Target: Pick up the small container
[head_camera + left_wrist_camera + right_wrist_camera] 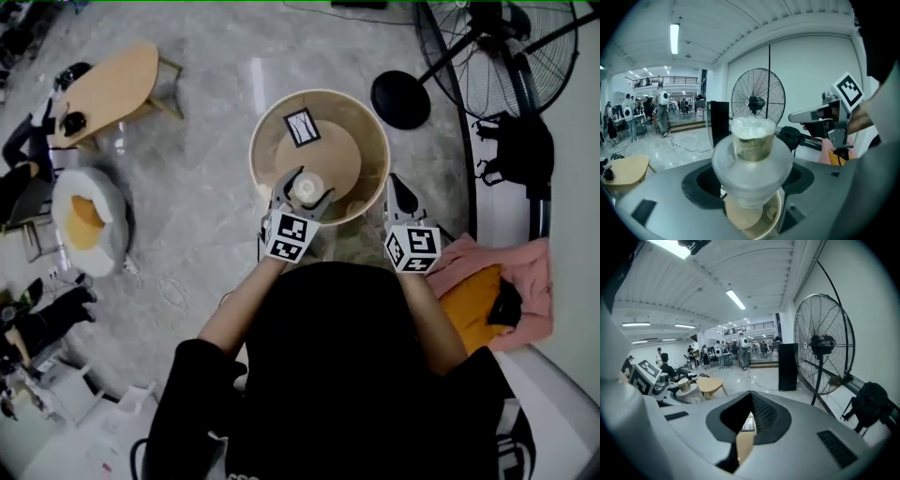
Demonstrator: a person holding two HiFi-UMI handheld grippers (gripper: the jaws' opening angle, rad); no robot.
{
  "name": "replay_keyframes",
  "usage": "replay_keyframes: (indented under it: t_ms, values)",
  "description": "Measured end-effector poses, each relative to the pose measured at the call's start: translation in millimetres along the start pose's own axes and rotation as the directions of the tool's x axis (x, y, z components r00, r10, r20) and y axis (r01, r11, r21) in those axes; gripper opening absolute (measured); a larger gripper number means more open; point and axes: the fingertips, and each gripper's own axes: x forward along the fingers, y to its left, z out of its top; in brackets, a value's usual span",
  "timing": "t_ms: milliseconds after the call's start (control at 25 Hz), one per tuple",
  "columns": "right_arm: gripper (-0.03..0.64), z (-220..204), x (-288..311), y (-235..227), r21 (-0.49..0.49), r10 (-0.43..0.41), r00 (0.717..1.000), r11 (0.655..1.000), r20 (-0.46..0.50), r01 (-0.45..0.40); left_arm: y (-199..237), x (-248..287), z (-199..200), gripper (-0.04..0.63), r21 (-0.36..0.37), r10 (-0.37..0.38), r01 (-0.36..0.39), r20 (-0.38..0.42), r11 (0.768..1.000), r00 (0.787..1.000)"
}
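The small container, a frosted plastic cup with a wide flared collar, is gripped between the jaws of my left gripper. It hangs just above the near part of the round wooden table, whose top shows under it in the left gripper view. My right gripper hovers by the table's right rim with its jaws together and nothing between them. A marker card lies on the table top. The right gripper also shows to the container's right.
A large floor fan and a black round base stand beyond the table on the right. A black bag and pink and orange cloth sit at the right. A low wooden table and white seat are at left.
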Motion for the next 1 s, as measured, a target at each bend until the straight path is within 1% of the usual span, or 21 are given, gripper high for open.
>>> replay_keyframes:
  t_ms: [120,240,400,560,720,1000]
  values:
    - [0.021,27.0,14.5,-1.0,-0.038,0.081,0.996,0.996,0.029,-0.08,6.9,-6.4,18.9,0.348,-0.023,0.083,-0.083,0.013,0.996,0.996]
    - [0.021,52.1,24.1,-12.2,-0.081,0.152,0.986,0.986,0.064,-0.147,9.5,-6.4,35.0,0.348,-0.06,0.157,-0.155,0.021,0.986,0.987]
    - [0.021,73.3,37.4,-42.4,-0.11,0.19,0.978,0.977,0.084,-0.181,14.0,-2.5,54.0,0.348,-0.113,0.258,-0.252,0.044,0.961,0.965]
    - [0.021,87.4,46.1,-63.2,-0.135,0.223,0.971,0.968,0.089,-0.21,16.3,-1.1,67.5,0.348,-0.156,0.331,-0.318,0.063,0.935,0.942]
    - [0.021,89.9,47.7,-76.8,-0.156,0.24,0.968,0.961,0.073,-0.227,9.9,3.2,74.4,0.348,-0.179,0.369,-0.353,0.063,0.918,0.927]
    - [0.021,84.2,36.5,-89.3,-0.16,0.26,0.963,0.956,0.074,-0.246,-12.6,5.4,68.8,0.348,-0.187,0.383,-0.368,0.048,0.911,0.923]
